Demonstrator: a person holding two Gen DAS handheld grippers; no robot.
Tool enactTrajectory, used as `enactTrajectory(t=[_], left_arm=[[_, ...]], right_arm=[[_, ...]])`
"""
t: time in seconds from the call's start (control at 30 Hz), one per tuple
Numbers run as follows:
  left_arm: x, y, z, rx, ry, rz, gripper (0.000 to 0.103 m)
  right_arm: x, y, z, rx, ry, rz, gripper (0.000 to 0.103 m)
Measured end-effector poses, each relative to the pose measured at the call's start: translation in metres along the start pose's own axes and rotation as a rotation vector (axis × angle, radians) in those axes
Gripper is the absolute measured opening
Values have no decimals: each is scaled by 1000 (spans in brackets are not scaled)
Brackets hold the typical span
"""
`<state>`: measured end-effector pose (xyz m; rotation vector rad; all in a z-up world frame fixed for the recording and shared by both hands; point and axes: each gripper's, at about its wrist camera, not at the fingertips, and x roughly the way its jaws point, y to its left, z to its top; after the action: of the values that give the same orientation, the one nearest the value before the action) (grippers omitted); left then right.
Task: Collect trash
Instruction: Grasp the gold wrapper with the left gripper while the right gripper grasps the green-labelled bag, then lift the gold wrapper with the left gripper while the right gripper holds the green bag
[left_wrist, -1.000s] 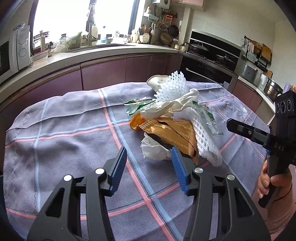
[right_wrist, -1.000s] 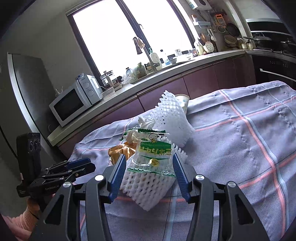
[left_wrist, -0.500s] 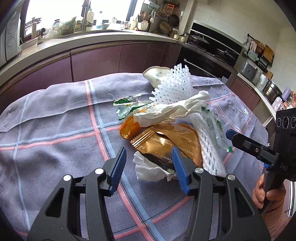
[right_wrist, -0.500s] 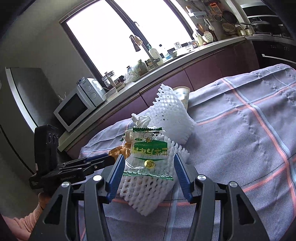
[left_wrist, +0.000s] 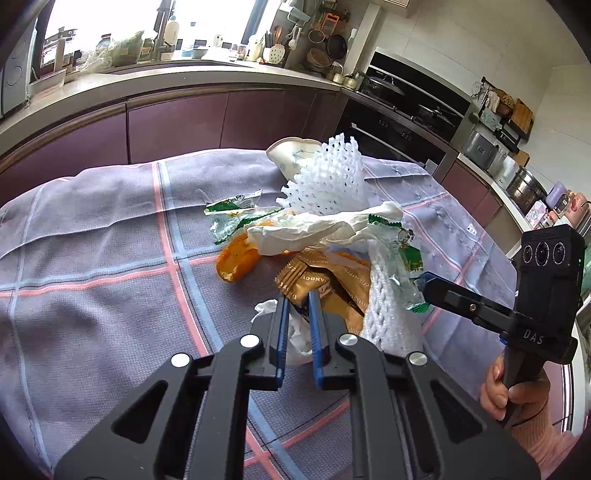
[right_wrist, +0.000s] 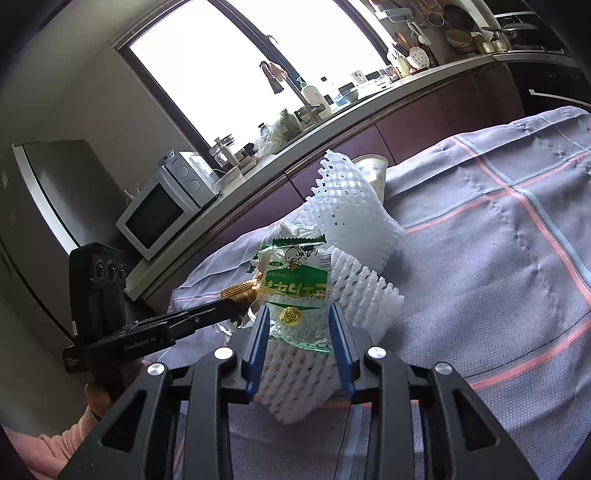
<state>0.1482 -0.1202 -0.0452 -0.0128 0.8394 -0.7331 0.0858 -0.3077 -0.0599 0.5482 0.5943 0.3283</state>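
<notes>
Trash (left_wrist: 325, 236) lies heaped near the middle of the tabletop (left_wrist: 92, 266), which is covered by a grey-violet cloth with pink and blue stripes. The heap comprises a white foam fruit net (left_wrist: 328, 184) standing at the far side, a crumpled white tissue (left_wrist: 314, 230) draped across the top, a piece of orange peel (left_wrist: 236, 260) at the near-left edge, a gold-brown snack wrapper (left_wrist: 332, 284), a clear green-printed wrapper (right_wrist: 295, 291) and a second white foam net (right_wrist: 317, 354) beneath it. A torn green-and-clear wrapper scrap (left_wrist: 232, 212) lies just beside the heap on the cloth. A pale paper cup (left_wrist: 288, 155) lies tipped behind the far net.

Left claw (left_wrist: 296, 301): jaws have just been closing and now stand nearly together, pinched on the near edge of the gold-brown snack wrapper, with a white tissue wad (left_wrist: 299, 332) directly below the pads.

Right claw (right_wrist: 298, 314): jaws have just been closing; both blue pads press against the sides of the second foam net and the green-printed wrapper lying on it. In the left wrist view, a hand (left_wrist: 513, 391) grips this claw's handle.

Background: a counter (left_wrist: 184, 77) with maroon cabinet fronts, and a white microwave (right_wrist: 166, 210) seen in the right wrist view.
</notes>
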Motion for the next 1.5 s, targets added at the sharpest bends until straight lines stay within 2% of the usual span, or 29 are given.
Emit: enactTrajectory(t=[0.07, 0.23, 0.3, 0.37, 0.43, 0.53, 0.6, 0.67, 0.73, 0.83, 0.9, 0.97, 1.2, 1.5], left_arm=[[-5, -2, -1, 1, -13, -4, 6], [-22, -1, -6, -2, -46, -39, 5], [-29, -2, -10, 1, -53, -51, 5], [-36, -2, -15, -1, -59, -59, 5], [-42, -2, -20, 1, -61, -79, 5], [-47, -1, -28, 11, -60, -75, 5], [-45, 2, -31, 8, -42, -79, 7], [-41, 3, -33, 6, -20, -88, 13], [-38, 2, -34, 10, -9, -80, 23], [-32, 4, -31, 10, -2, -86, 24], [-31, 4, -30, 1, -7, -92, 11], [-33, 4, -29, -9, -20, -99, 5], [-55, 1, -28, 8, -81, -118, 3], [-109, 14, -29, -25, -183, -167, 2]], right_arm=[[-1, 1, -1, -6, -4, 10, 10], [-7, 5, -2, -11, -18, 26, 10], [-10, 4, -2, 7, -23, 25, 15], [-10, 1, -1, 13, -24, 25, 34], [-8, 1, 0, 13, -16, 18, 40], [-2, 4, 2, 2, 7, 17, 40], [2, 5, 1, -4, 19, 26, 36], [4, 7, -1, -10, 26, 28, 14], [3, 8, -3, -14, 25, 34, 10], [0, 11, -4, -27, 15, 41, 4], [-5, 13, -4, -35, 6, 42, 4], [-9, 17, -4, -44, -5, 46, 3], [-21, 28, 0, -63, -39, 64, 3], [-29, 49, 5, -115, -62, 96, 3]])
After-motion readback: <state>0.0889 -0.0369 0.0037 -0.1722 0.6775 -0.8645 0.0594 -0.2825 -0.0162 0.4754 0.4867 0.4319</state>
